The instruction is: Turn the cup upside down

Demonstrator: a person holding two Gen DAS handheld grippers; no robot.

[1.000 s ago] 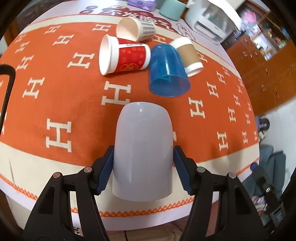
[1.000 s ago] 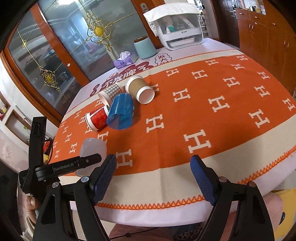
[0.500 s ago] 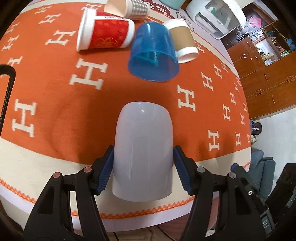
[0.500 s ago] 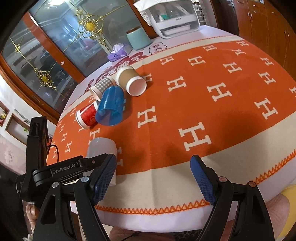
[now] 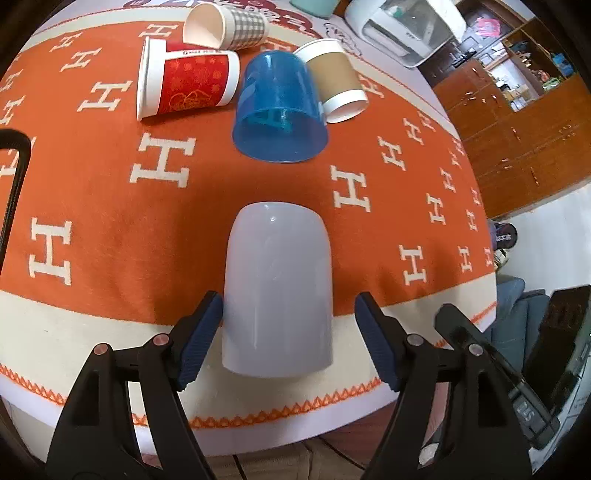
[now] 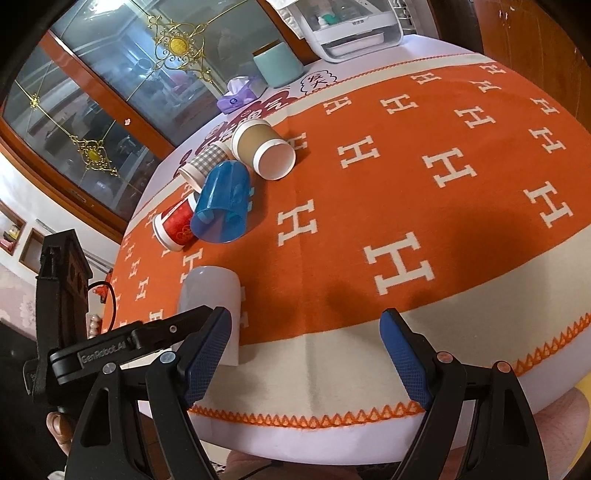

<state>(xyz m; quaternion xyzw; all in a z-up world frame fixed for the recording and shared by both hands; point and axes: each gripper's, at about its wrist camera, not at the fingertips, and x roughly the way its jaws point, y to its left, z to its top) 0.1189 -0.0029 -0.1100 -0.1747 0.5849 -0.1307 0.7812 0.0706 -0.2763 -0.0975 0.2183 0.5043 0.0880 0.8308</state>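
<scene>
A pale grey cup (image 5: 277, 291) stands upside down on the cloth near the table's front edge; it also shows in the right wrist view (image 6: 210, 291). My left gripper (image 5: 288, 332) is open with its blue pads on either side of the cup; the right pad stands clear of it. My right gripper (image 6: 306, 354) is open and empty over the table's front edge, to the right of the cup.
A blue plastic cup (image 5: 279, 110) stands upside down behind the grey one. A red paper cup (image 5: 184, 79), a checked cup (image 5: 225, 26) and a brown cup (image 5: 334, 79) lie on their sides around it. The orange H-pattern cloth (image 5: 110, 221) covers the table. A white appliance (image 6: 351, 26) stands at the back.
My left gripper has opened and let go of the grey cup, which now rests upside down on the cloth. The right gripper has drifted slightly closer to the table.
</scene>
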